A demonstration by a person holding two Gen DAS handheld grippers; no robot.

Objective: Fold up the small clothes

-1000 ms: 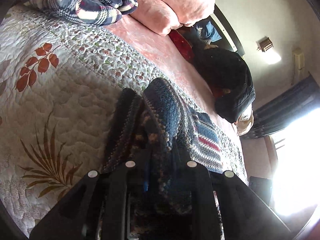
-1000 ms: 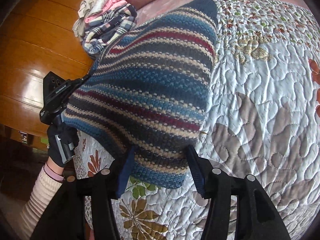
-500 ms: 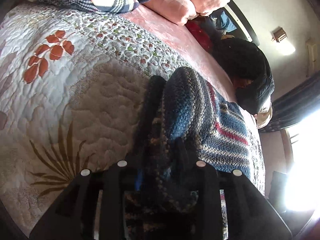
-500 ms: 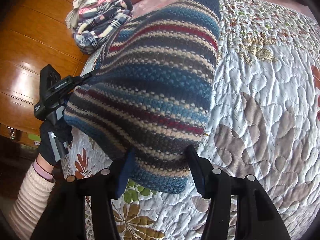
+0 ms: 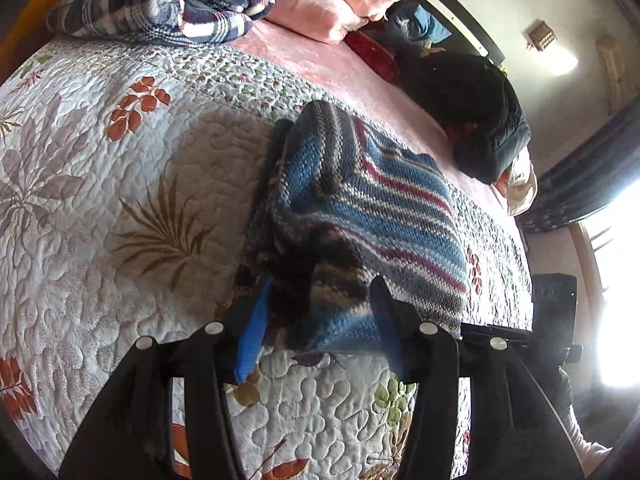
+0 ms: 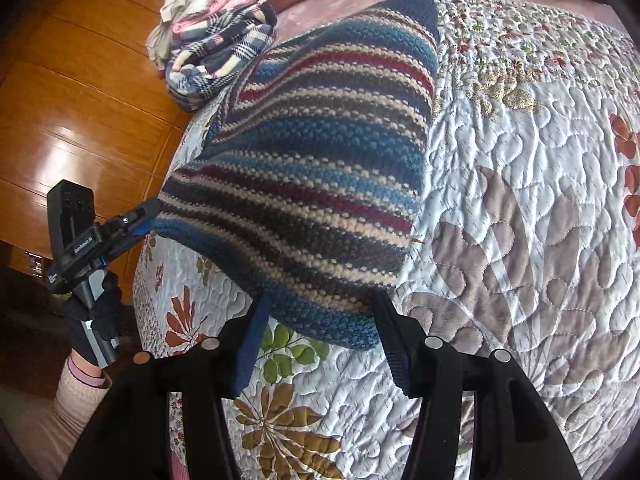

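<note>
Now a striped knitted garment, banded in blue, dark red, cream and grey, lies folded over on a bed covered by a white quilt printed with leaves and flowers. A person stands at the bed's edge with a tool in each hand. The left gripper has its fingers spread wide either side of the near corner of the knit, apparently released, and the corner rests on the quilt between them. The right gripper is likewise spread, its fingers flanking the opposite near corner without pinching it. Both seem placed at the two corners so the fold lands square and flat. Seen from the right, the left tool's tip sits just beside the garment's edge, held by a dark-gloved hand. Further up the bed, a heap of plaid and pink clothes waits near pink pillows.
</note>
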